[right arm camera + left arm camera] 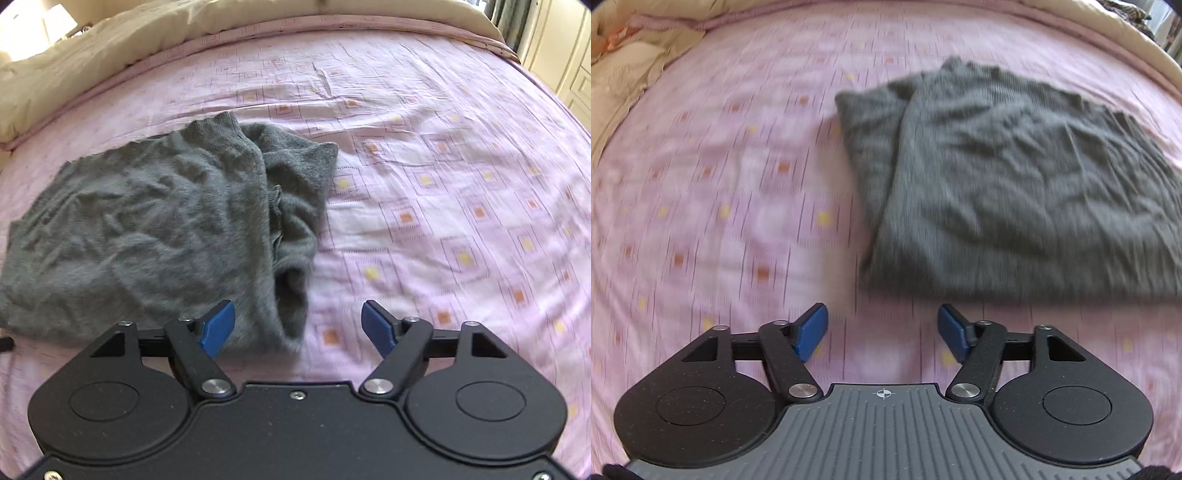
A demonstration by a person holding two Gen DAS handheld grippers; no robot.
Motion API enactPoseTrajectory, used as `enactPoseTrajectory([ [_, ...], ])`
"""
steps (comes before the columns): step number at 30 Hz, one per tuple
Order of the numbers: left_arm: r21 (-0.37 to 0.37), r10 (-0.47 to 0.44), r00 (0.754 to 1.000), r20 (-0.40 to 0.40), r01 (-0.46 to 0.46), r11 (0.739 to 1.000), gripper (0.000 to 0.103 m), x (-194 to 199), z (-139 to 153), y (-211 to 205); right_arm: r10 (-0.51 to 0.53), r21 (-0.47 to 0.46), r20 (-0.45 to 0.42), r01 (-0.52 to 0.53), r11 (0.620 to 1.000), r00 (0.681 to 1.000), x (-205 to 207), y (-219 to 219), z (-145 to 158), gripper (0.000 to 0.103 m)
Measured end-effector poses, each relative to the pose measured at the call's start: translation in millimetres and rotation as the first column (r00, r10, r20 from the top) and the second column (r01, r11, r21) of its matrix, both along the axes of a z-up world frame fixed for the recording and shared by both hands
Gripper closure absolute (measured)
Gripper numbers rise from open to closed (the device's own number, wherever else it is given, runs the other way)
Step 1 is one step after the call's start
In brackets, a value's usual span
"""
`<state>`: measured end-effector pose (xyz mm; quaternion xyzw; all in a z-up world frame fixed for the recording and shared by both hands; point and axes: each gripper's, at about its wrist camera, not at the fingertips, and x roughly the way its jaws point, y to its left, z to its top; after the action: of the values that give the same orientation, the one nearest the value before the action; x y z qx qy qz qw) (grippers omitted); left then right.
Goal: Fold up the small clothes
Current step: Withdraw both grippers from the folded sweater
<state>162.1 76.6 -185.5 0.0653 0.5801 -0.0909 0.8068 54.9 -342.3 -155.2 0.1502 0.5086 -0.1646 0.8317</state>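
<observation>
The left gripper (882, 332) has its two blue fingers (812, 334) spread apart with nothing between them, hovering over bare bedsheet just short of the near edge of a grey sweater (1015, 192). The right gripper (298, 330) also has its blue fingers (218, 328) apart and empty; its left finger sits over the near edge of the sweater (155, 229), and its right finger is over the sheet.

There is one sweater, lying on the bed (461, 206) nearer the middle than any edge. It looks partly folded: one broad flat panel, with a narrower bunched strip along one side, probably a sleeve or side turned in. The strip is rumpled and not squared up.

Judging by this, folding is under way and both grippers are between grasps. The next move probably calls for pinching the near edge or corners of the sweater with both grippers and carrying it over towards the far edge of the bed, keeping the layers together.

Count: two grippers, four fingers, one sweater, one pink patterned sheet (713, 206), and a cream duvet (110, 48) bunched along the far edge of the bed.
</observation>
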Motion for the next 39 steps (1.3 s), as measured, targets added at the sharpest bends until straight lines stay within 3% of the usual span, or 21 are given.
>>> enactPoseTrajectory([
  [7,-0.015,-0.013,0.999,-0.047,0.012,1.000,0.021,-36,-11,4,-0.001,0.052,-0.012,0.002,0.999,1.000,-30,31,11,0.014],
  [15,0.013,-0.058,0.996,-0.074,0.059,0.998,0.000,-76,-20,9,-0.027,0.118,-0.078,0.036,0.992,0.997,-67,68,-2,0.001],
  [25,0.022,-0.042,0.998,-0.050,0.043,0.999,0.000,-104,-24,15,-0.060,0.163,-0.149,0.085,0.983,0.987,-93,85,-24,0.001],
  [30,0.018,-0.029,0.997,-0.064,0.031,0.999,0.000,-99,-27,16,-0.088,0.211,-0.168,0.123,0.970,0.982,-95,78,-36,0.000],
  [35,0.021,0.014,0.999,-0.029,-0.013,1.000,0.000,-104,-26,15,-0.064,0.230,-0.173,0.103,0.968,0.983,-91,71,-39,0.000],
  [39,0.032,0.037,0.998,-0.044,-0.036,0.999,0.000,-104,-27,11,-0.043,0.277,-0.202,0.099,0.956,0.978,-86,63,-40,0.000],
])
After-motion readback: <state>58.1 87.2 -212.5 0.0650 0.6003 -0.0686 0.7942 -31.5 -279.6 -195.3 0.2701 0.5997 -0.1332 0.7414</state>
